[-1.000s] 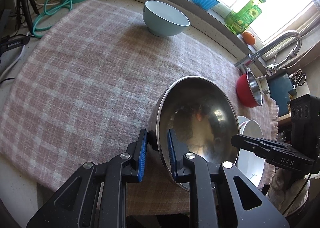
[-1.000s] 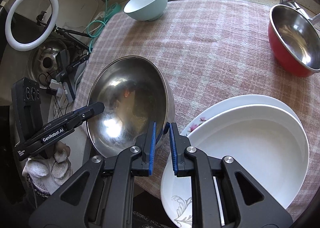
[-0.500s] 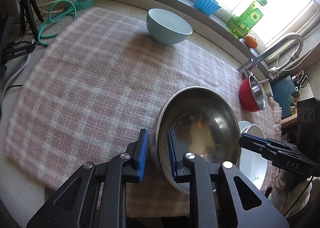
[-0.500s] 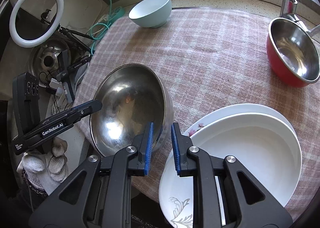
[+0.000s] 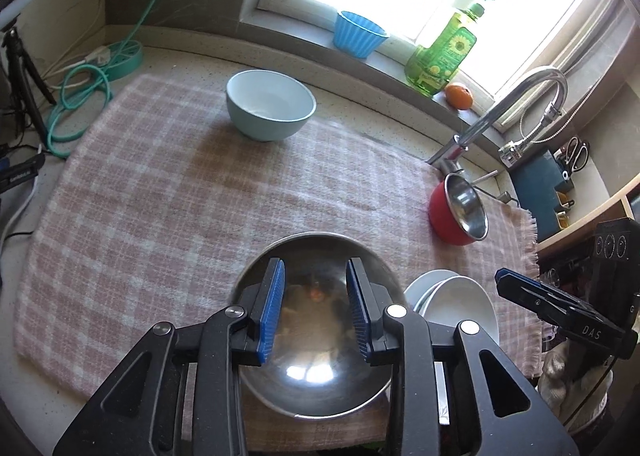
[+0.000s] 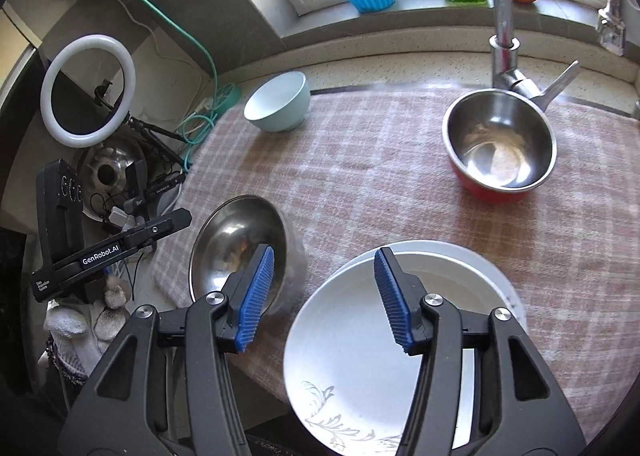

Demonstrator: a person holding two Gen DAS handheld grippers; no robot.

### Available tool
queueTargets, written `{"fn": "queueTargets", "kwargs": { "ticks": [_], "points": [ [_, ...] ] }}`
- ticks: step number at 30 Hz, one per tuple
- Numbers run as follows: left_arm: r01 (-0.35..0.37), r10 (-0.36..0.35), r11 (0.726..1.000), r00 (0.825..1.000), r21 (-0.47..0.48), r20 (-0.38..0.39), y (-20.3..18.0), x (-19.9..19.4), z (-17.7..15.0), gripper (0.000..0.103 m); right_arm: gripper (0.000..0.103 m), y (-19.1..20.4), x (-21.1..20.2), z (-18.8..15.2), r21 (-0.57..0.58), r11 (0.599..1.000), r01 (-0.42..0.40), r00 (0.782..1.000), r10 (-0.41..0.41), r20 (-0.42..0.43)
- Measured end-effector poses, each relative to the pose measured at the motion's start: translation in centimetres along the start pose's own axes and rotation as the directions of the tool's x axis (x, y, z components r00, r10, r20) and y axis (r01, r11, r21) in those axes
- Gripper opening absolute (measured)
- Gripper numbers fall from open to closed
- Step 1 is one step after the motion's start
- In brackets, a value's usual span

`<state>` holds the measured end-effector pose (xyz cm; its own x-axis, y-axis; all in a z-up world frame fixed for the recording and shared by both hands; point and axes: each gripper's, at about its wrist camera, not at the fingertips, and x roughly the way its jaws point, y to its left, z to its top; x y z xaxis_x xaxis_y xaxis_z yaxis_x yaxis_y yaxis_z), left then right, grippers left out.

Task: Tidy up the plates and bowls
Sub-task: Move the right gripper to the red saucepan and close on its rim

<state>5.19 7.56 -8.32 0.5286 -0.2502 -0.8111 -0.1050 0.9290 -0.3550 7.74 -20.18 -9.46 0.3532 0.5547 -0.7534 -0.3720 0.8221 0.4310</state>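
Observation:
A large steel bowl [image 5: 316, 368] sits on the pink checked cloth [image 5: 180, 195] near its front edge; it also shows in the right wrist view [image 6: 236, 244]. My left gripper [image 5: 316, 312] is open and empty above the bowl. My right gripper [image 6: 324, 296] is open and empty, above the gap between the steel bowl and two stacked white plates [image 6: 352, 368]. The plates also show in the left wrist view [image 5: 460, 304]. A pale blue bowl [image 5: 270, 109] stands at the back of the cloth. A red bowl with a steel inside [image 6: 500, 143] stands at the right near the tap.
A tap [image 6: 502, 15] rises behind the red bowl. On the sill stand a blue ribbed cup [image 5: 360, 33], a green bottle [image 5: 444, 55] and an orange [image 5: 459, 96]. Green cable [image 5: 76, 95] lies at the left. A ring light [image 6: 86, 91] stands beyond the counter's left edge.
Both grippers were shut on the steel bowl's rim; both have opened and let go. The bowl now rests on the cloth. Both grippers have pulled back and up.

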Motion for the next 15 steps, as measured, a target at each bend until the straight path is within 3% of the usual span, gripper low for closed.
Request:
{"fn": "queueTargets", "kwargs": {
  "ticks": [9,15],
  "points": [
    [0.091,-0.087,0.991,0.995,0.102,-0.042,-6.6,4.0,2.3,0.030,0.055,-7.5,-4.5,2.0,0.152,0.986,0.064,0.993,-0.077,0.085],
    [0.146,-0.134,0.981,0.986,0.131,-0.095,-10.4,7.7,4.2,0.030,0.055,-11.5,-4.3,3.6,0.206,0.973,0.100,0.989,-0.119,0.083]
  ]
}}
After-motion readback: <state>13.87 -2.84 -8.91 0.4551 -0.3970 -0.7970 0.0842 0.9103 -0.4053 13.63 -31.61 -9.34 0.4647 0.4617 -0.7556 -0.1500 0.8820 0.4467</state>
